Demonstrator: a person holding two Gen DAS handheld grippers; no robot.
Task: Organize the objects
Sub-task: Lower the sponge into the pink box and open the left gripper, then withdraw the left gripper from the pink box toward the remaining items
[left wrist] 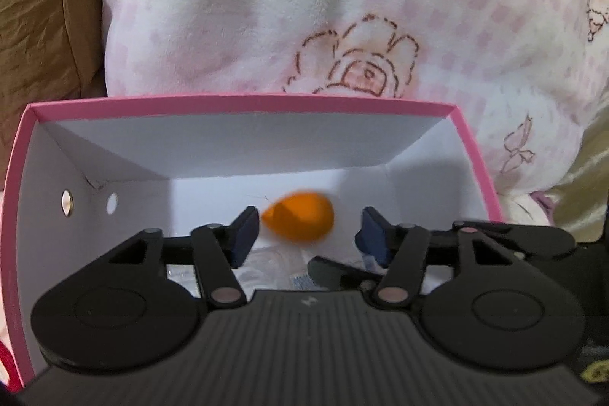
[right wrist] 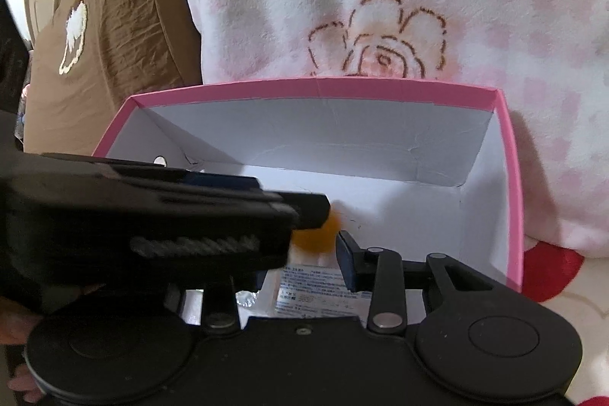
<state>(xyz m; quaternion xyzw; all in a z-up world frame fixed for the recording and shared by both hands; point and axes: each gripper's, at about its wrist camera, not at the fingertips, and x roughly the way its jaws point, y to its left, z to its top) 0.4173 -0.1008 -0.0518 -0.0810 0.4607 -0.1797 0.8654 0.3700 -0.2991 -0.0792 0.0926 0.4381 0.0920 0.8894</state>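
Soft furnishings beyond the tongs

A pink-checked fleece blanket (left wrist: 304, 6) with rose outlines lies ahead of the tongs; a brown cushion (right wrist: 114, 37) sits to its left.

Both grippers tilted downward, side by side

Left gripper (left wrist: 304, 233): fingers (left wrist: 243, 234) spread apart, pads pressing on nothing. Right gripper (right wrist: 304, 273): right finger (right wrist: 348, 263) visible, the other hidden behind the left gripper's body, which crosses just in front; fingers drawn nearly together. A bit of the person's hand (right wrist: 15, 330) shows at the left edge.
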